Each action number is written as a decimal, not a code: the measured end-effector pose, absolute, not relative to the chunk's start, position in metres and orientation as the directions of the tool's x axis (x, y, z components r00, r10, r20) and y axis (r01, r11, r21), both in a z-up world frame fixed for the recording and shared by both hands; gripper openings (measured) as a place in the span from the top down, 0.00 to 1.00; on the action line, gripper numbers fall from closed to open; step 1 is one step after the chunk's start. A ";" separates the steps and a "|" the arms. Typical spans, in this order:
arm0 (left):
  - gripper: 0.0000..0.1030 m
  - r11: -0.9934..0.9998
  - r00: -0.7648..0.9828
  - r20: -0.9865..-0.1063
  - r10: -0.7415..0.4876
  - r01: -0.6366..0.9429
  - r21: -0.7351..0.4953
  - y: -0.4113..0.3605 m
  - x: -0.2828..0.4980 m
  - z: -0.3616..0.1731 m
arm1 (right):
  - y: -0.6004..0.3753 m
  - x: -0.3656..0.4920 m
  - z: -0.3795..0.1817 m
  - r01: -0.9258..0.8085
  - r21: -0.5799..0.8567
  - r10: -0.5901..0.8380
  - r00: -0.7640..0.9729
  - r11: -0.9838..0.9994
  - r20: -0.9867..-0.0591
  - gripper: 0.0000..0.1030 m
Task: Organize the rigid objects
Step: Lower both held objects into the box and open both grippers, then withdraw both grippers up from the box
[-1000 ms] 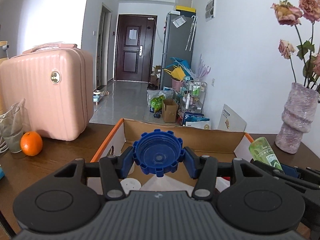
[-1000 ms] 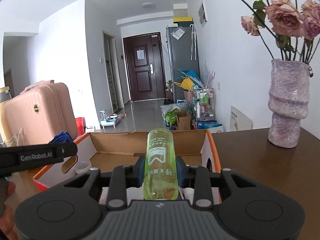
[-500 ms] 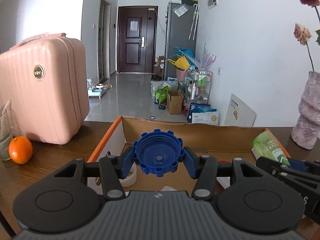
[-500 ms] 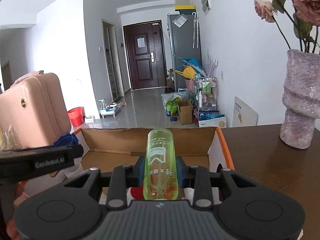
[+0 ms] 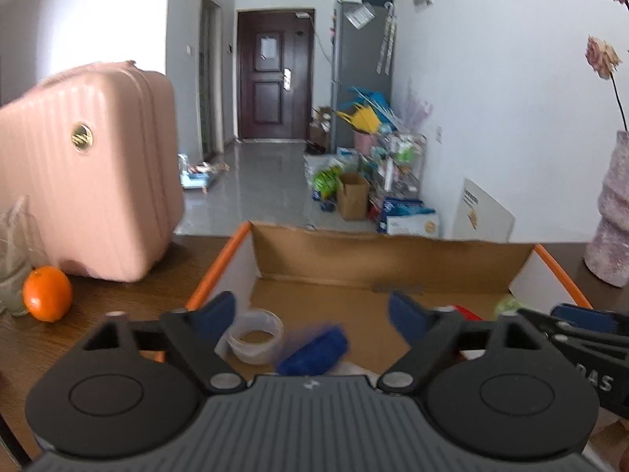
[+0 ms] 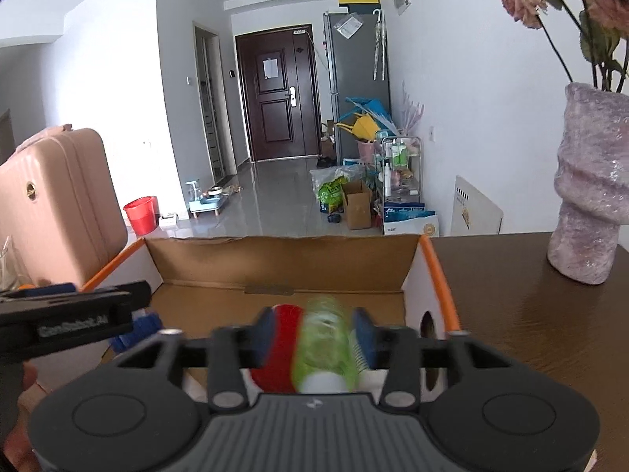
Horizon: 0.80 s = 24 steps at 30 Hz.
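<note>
Both grippers hang over an open cardboard box (image 5: 393, 263) with orange edges. My left gripper (image 5: 312, 308) has its jaws opening wide; the blue ridged cap (image 5: 312, 350), blurred, is dropping free below them into the box. My right gripper (image 6: 312, 334) has its jaws opening too. The green bottle (image 6: 324, 344), blurred, is slipping down between the blue pads, which no longer press on it. A red object (image 6: 275, 354) lies in the box beside the bottle. The left gripper's arm (image 6: 70, 314) shows at the left of the right wrist view.
A roll of clear tape (image 5: 255, 334) lies in the box. A pink suitcase (image 5: 86, 173), an orange (image 5: 47, 293) and a glass stand left of the box. A mottled vase (image 6: 589, 185) with dried roses stands on the brown table (image 6: 530, 314) to the right.
Both grippers have opened. The blue cap has left the left jaws and is falling. The green bottle, upright before, has tipped and is dropping between the right pads.
</note>
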<state>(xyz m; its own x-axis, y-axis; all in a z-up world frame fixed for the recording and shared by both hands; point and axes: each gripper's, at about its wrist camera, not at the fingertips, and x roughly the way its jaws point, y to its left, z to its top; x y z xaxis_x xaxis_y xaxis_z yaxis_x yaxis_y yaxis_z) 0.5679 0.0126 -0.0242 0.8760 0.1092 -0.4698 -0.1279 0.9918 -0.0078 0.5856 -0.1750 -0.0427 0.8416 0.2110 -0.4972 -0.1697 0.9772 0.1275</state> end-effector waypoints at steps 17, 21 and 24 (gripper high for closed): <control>0.00 0.981 0.873 -0.463 0.154 -0.193 -0.038 0.028 0.565 -0.019 | -0.181 0.572 -0.035 -0.144 0.112 0.179 0.876 0.983 -0.447 0.01; 0.00 0.979 0.877 -0.457 0.149 -0.194 -0.055 0.029 0.558 -0.015 | -0.182 0.561 -0.028 -0.144 0.110 0.177 0.892 0.983 -0.415 0.00; 0.00 0.979 0.884 -0.444 0.147 -0.193 -0.061 0.030 0.548 -0.011 | -0.185 0.549 -0.022 -0.144 0.107 0.175 0.905 0.984 -0.389 0.00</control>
